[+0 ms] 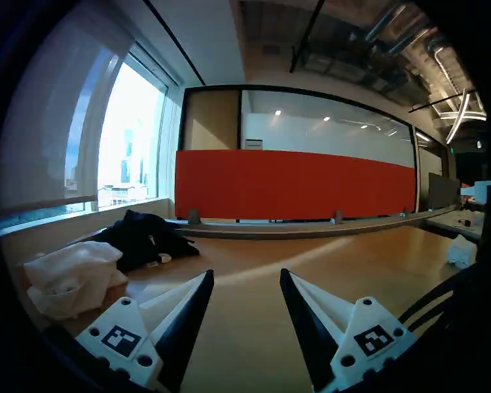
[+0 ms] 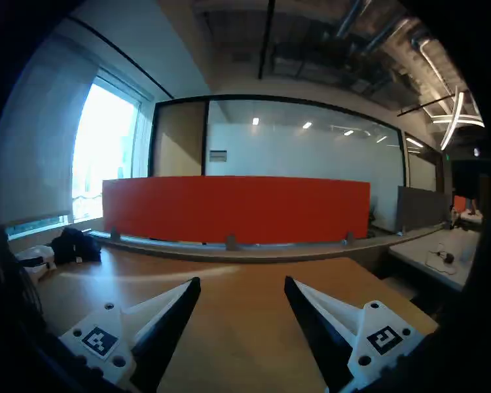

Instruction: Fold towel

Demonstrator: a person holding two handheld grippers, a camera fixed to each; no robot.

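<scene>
— How do the fingers stand?
— The left gripper [image 1: 246, 272] has its fingers [image 1: 186, 311] spread wide above the bare wooden bench [image 1: 376, 255], with nothing between them. The right gripper [image 2: 242, 280] gapes just as wide and is empty too.
— And the towel?
— In the left gripper view the towel [image 1: 72, 278] lies crumpled and white at the bench's left edge, beside the window [image 1: 127, 144] and apart from the fingers. A dark bundle [image 1: 144, 239] sits just behind it.
— Farther off?
— A red partition [image 1: 291, 183] runs along the bench's far edge, with a glass wall [image 1: 324, 128] beyond.
</scene>
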